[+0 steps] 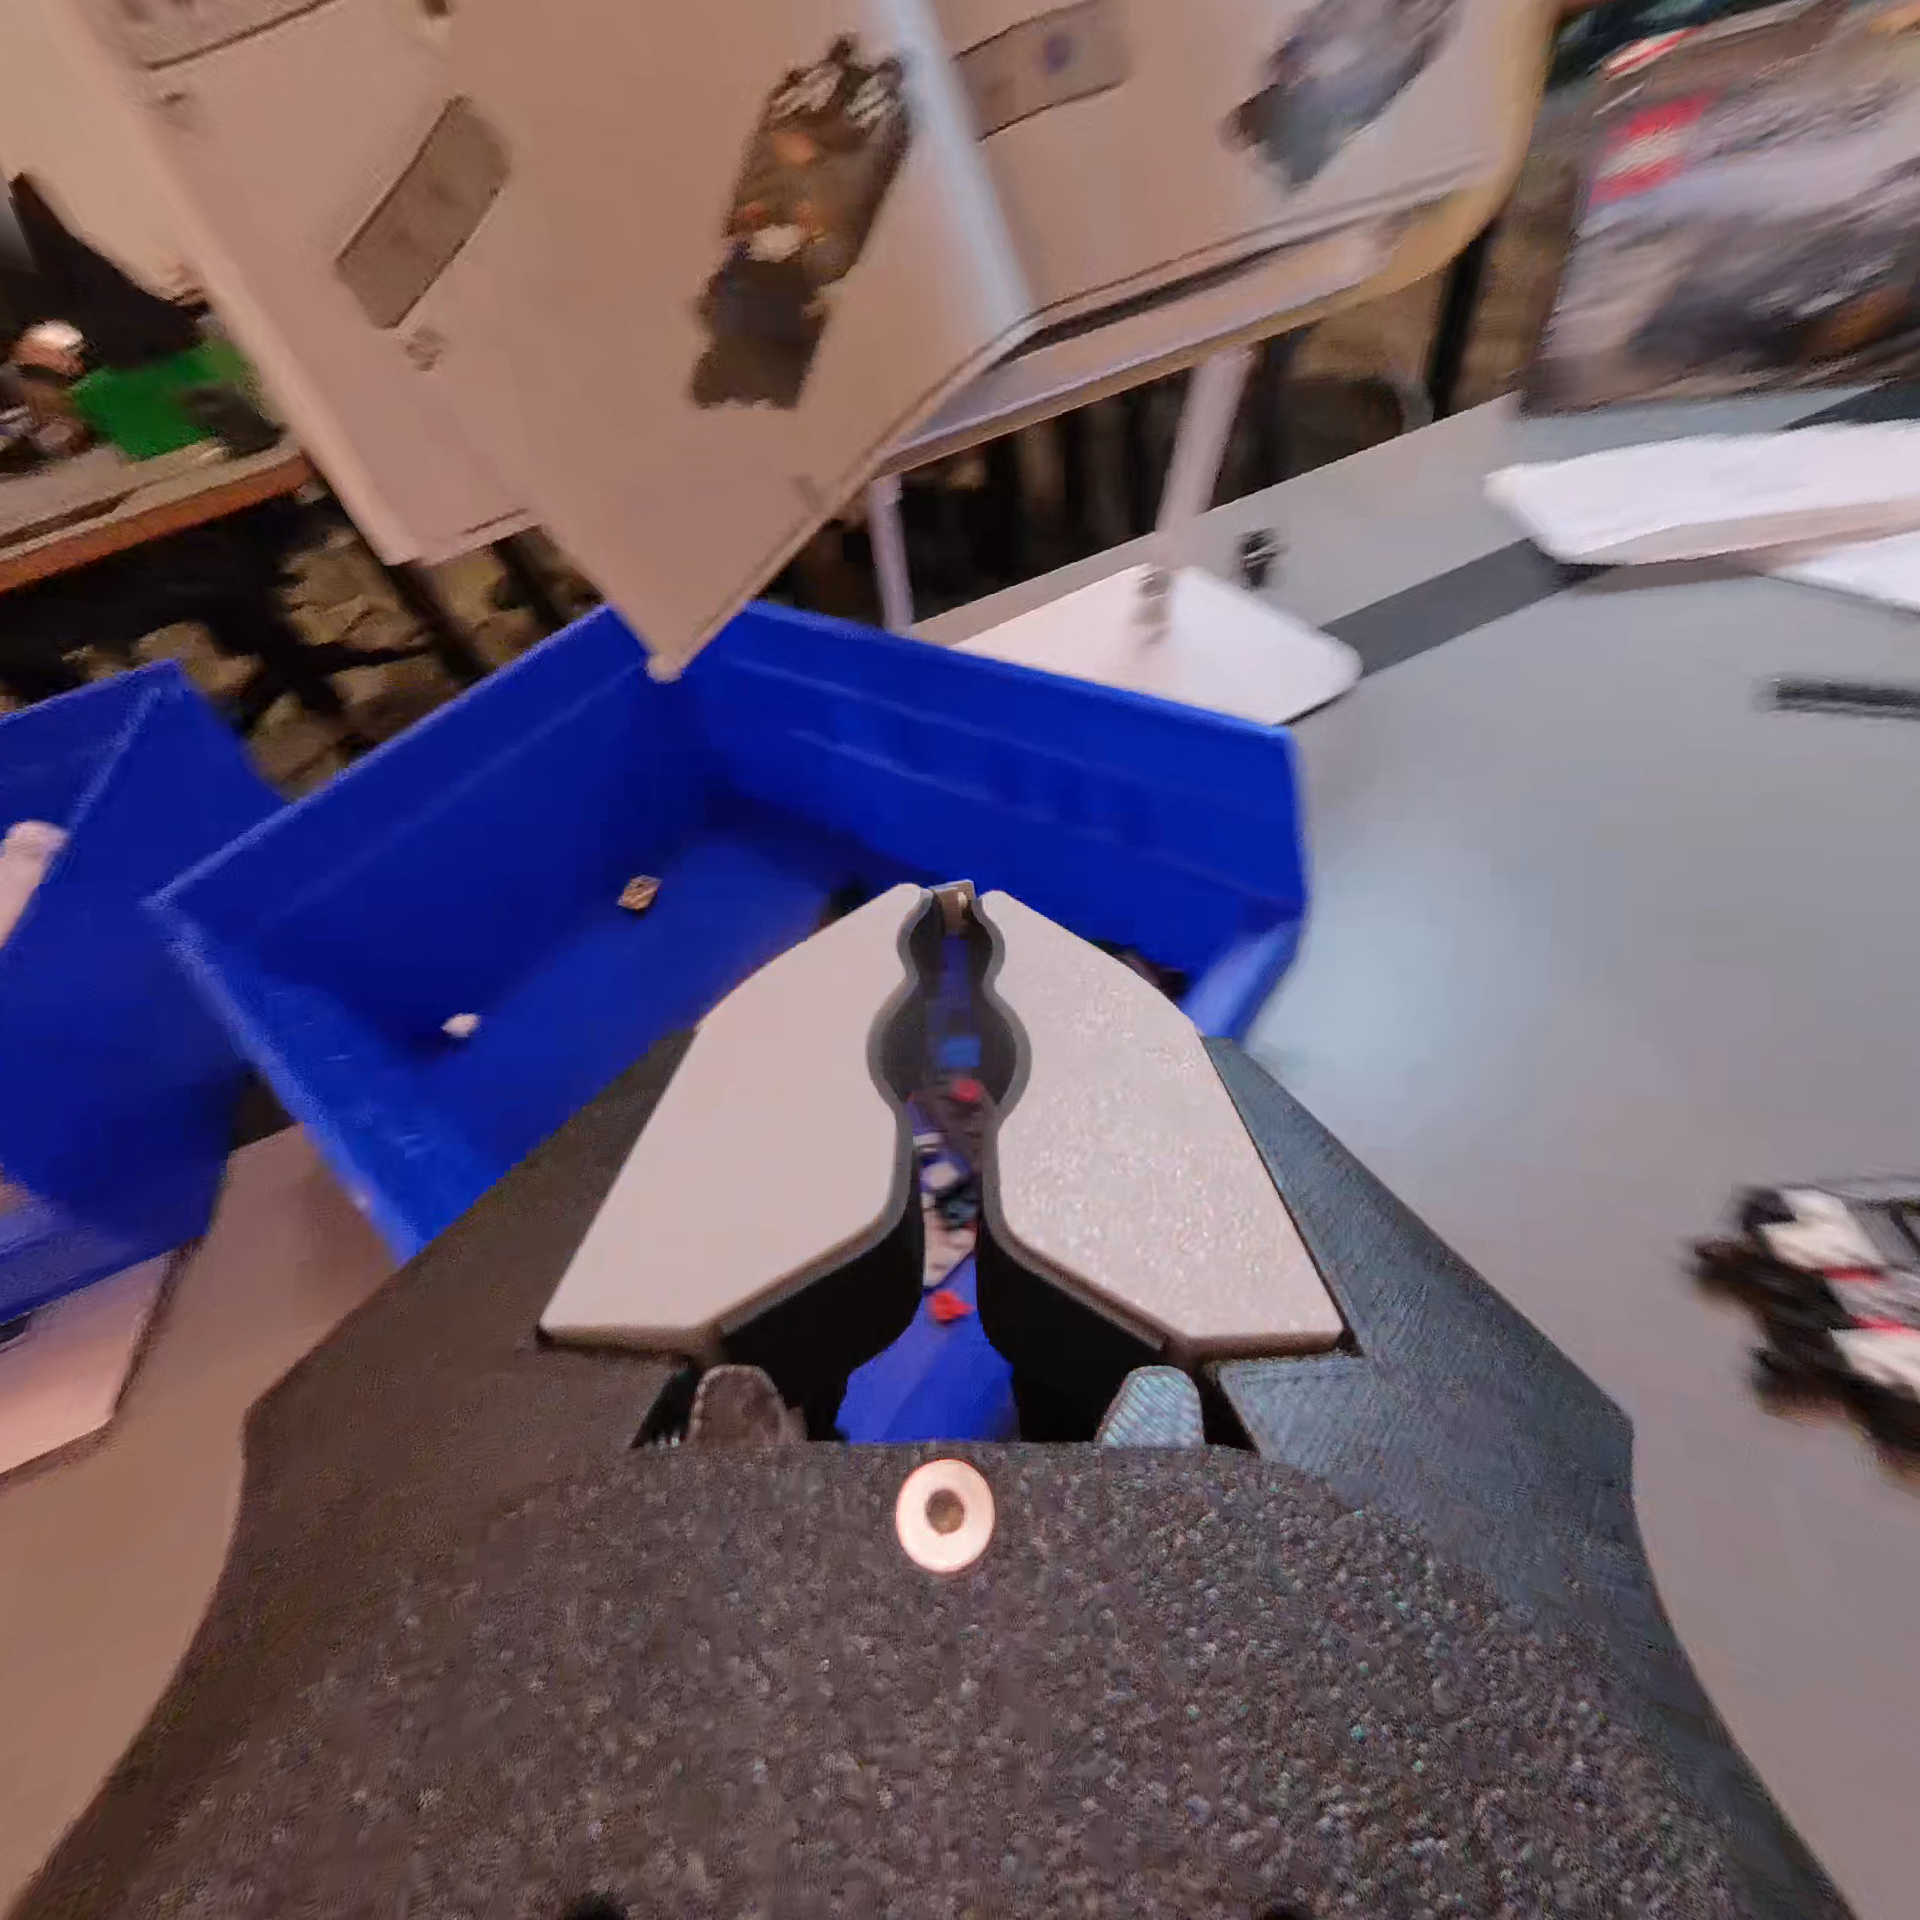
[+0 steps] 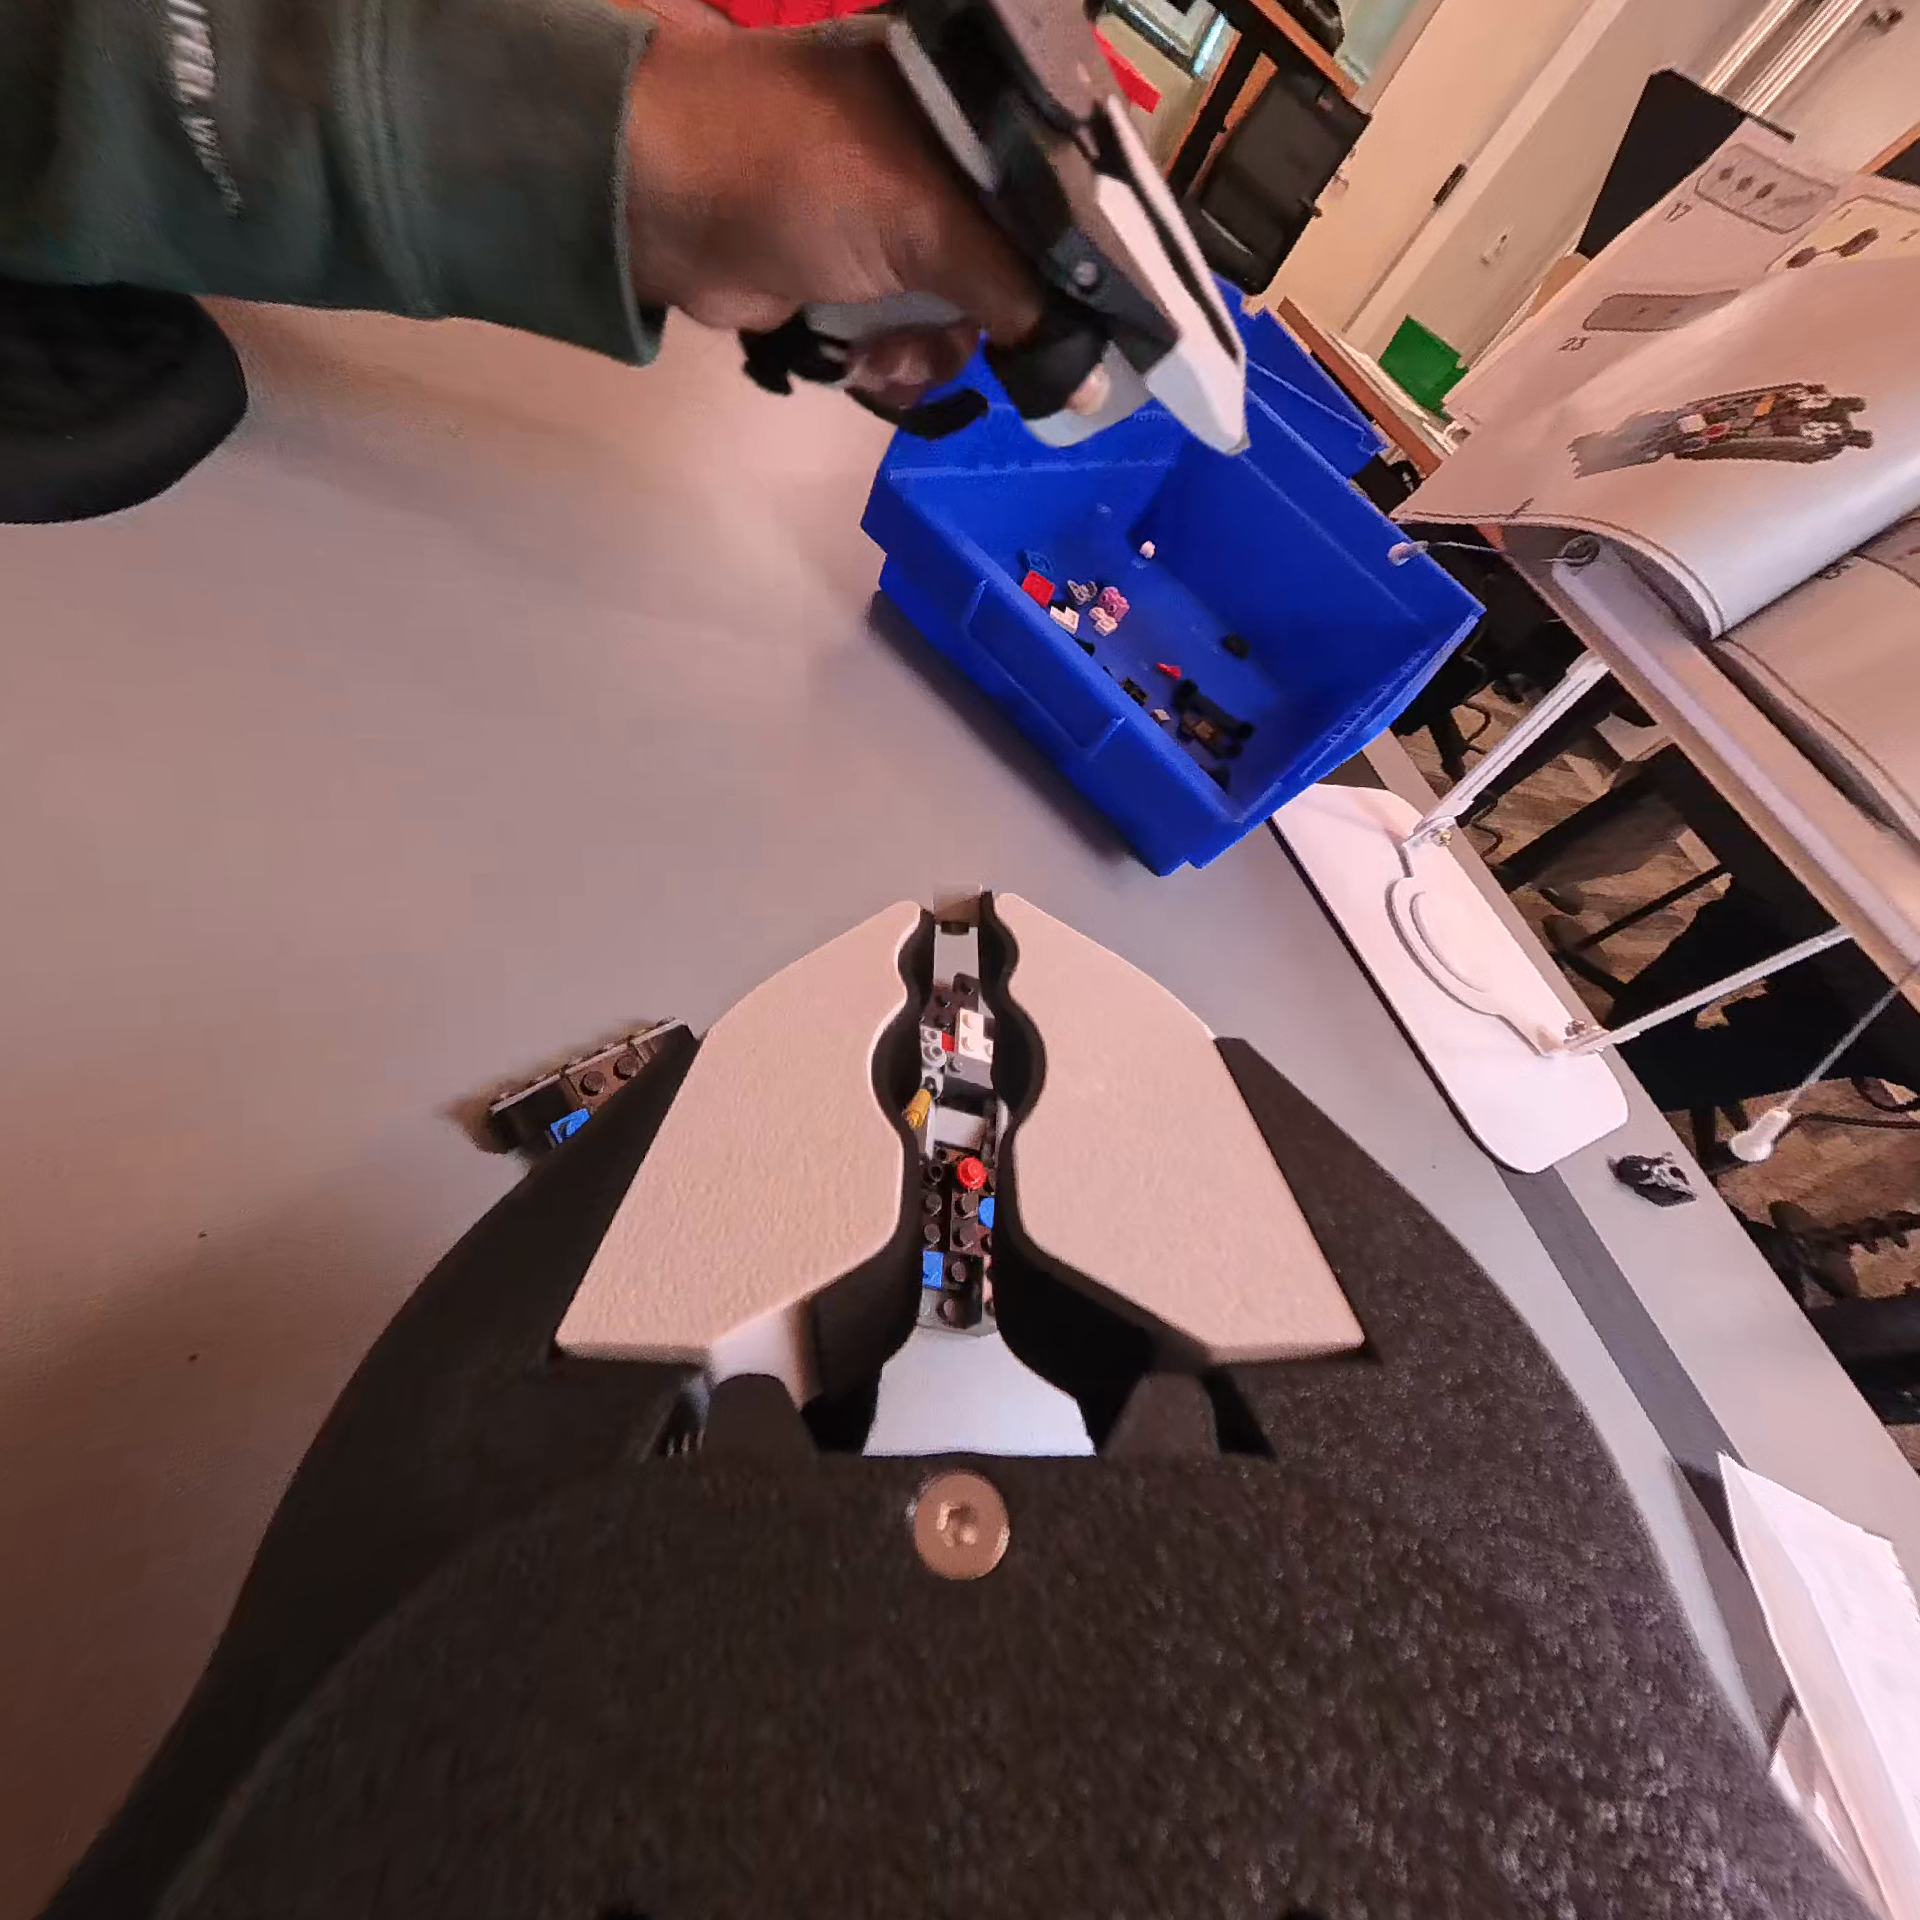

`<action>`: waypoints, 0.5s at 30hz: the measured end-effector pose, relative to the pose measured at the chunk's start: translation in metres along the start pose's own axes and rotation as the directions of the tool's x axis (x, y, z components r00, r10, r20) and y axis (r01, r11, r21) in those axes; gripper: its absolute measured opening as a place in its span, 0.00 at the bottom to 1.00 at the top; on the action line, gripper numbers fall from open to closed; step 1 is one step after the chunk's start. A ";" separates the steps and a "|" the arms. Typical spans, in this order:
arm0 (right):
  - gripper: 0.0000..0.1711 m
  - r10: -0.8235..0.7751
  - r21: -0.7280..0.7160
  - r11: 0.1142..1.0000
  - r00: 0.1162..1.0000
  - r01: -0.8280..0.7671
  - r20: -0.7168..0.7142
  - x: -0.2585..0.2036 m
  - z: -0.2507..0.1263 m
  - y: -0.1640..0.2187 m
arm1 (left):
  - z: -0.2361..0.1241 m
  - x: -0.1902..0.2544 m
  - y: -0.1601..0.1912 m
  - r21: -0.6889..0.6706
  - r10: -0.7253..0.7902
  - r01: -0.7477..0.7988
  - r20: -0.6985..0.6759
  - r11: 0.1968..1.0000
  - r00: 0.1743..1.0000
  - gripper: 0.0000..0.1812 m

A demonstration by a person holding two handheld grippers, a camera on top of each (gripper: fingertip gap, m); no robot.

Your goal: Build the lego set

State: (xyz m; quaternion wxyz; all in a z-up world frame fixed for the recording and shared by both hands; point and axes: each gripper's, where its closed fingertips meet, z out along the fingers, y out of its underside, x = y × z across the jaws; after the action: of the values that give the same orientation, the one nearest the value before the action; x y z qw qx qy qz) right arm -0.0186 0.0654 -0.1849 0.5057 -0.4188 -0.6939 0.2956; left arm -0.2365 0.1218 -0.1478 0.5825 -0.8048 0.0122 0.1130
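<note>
My left gripper [image 1: 954, 902] is shut, with a small grey-tan piece pinched at its tips. It hangs over a blue bin [image 1: 468, 883] with several small loose bricks on its floor. In the right wrist view a hand holds this gripper [image 2: 1231, 431] above the same bin [image 2: 1039, 675]. My right gripper [image 2: 956, 904] is shut on a thin grey part of a dark brick model [image 2: 961, 1195] that lies on the grey table under its fingers and sticks out to the left. The model also shows, blurred, in the left wrist view [image 1: 1829, 1309].
A second blue bin [image 1: 94, 987] stands beside the first. An open instruction booklet [image 2: 1662, 416] rests on a stand with a white base [image 2: 1486, 987] at the table's edge. Paper sheets [image 2: 1829, 1621] lie near the right, and a small black piece [image 2: 1652, 1174] lies by the edge.
</note>
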 end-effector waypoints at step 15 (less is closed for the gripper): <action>0.05 0.025 -0.046 0.999 1.000 -0.025 0.009 -0.001 0.004 0.014 | 0.036 0.022 0.075 -0.453 -0.157 0.060 -0.179 0.889 0.971 0.18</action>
State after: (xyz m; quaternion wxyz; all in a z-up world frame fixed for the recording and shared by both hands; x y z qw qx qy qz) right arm -0.0189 0.0712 -0.1981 0.4890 -0.4375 -0.6975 0.2878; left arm -0.2329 0.1337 -0.2332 0.3839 -0.9233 0.0025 -0.0062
